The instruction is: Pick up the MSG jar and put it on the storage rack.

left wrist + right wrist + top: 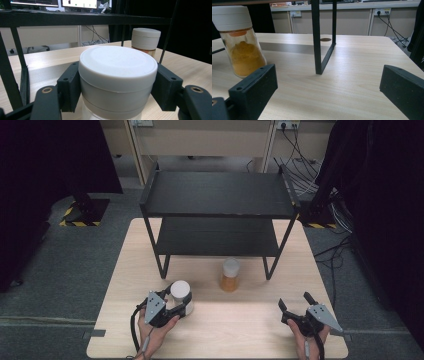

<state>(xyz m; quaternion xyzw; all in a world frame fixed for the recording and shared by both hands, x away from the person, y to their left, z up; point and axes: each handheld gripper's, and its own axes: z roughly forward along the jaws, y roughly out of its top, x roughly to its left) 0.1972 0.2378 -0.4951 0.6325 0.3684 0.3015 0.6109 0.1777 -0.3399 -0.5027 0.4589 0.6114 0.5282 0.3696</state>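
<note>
White-lidded clear plastic jar (117,75): upright near desk (240,330) front-left corner, clamped at lid by left claw (182,307). Black two-tier metal rack (217,195) straight behind. Right claw (295,301) apart, empty.

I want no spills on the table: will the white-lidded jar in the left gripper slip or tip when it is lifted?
The left gripper clamps the white-lidded jar just under its wider lid, so the lid's overhang would probably catch any slide. The smooth clear body below might swing a little. It looks rigid, unlikely to deform.
</note>
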